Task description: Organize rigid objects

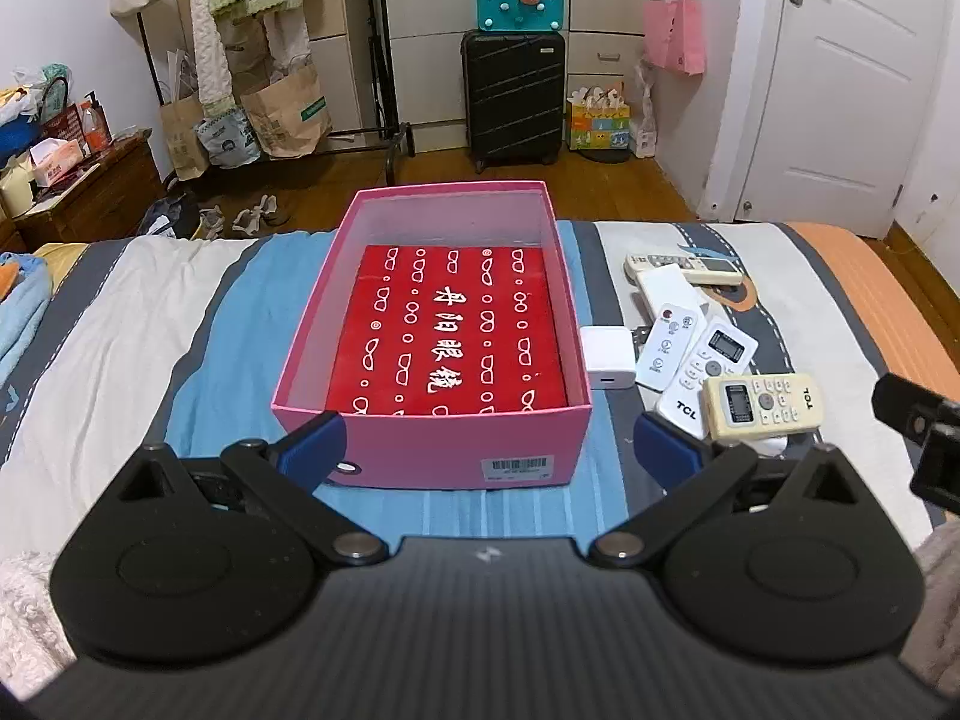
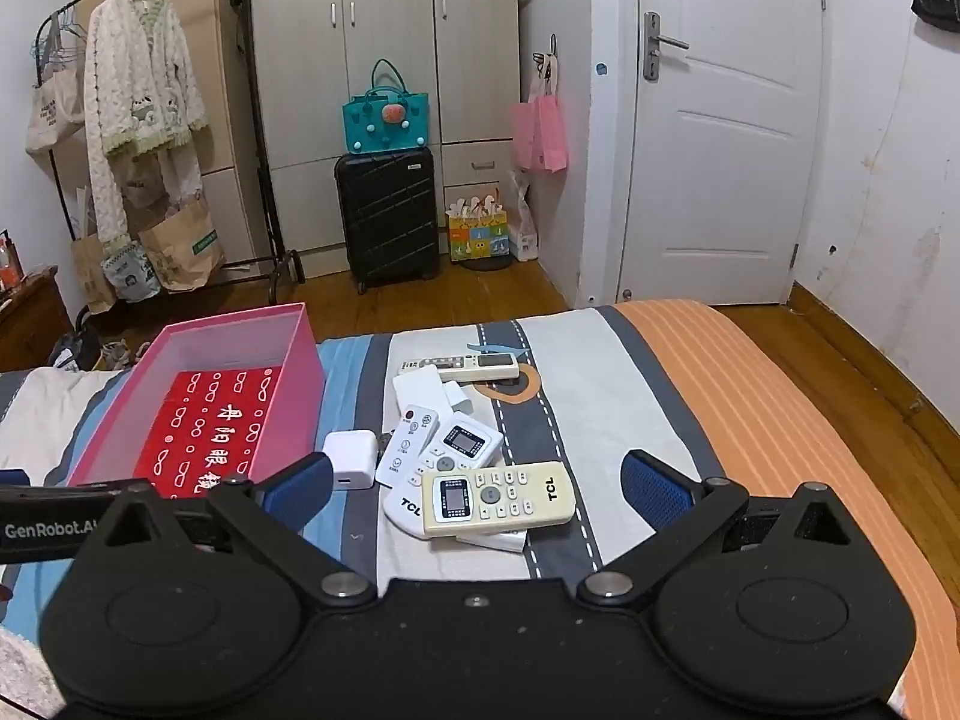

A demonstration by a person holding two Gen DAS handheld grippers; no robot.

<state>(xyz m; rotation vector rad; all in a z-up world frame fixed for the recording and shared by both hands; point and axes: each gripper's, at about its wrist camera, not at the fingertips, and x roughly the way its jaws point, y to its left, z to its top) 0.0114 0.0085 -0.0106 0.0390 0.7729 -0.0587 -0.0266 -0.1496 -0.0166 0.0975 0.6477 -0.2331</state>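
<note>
- Your left gripper (image 1: 489,441) is wide open and holds nothing. It hangs just in front of the pink box (image 1: 432,450) on the bed (image 1: 150,324).
- Your right gripper (image 2: 477,489) is wide open too, and holds nothing. It hangs over the remotes (image 2: 498,498).
- The remotes lie in a pile beside the box, next to a white charger (image 2: 349,459).
- A red case (image 1: 450,330) lies in the box.

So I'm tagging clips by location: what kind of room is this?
Most likely a bedroom: a bed with a striped cover, a wardrobe, and a clothes rack beside a suitcase.
</note>
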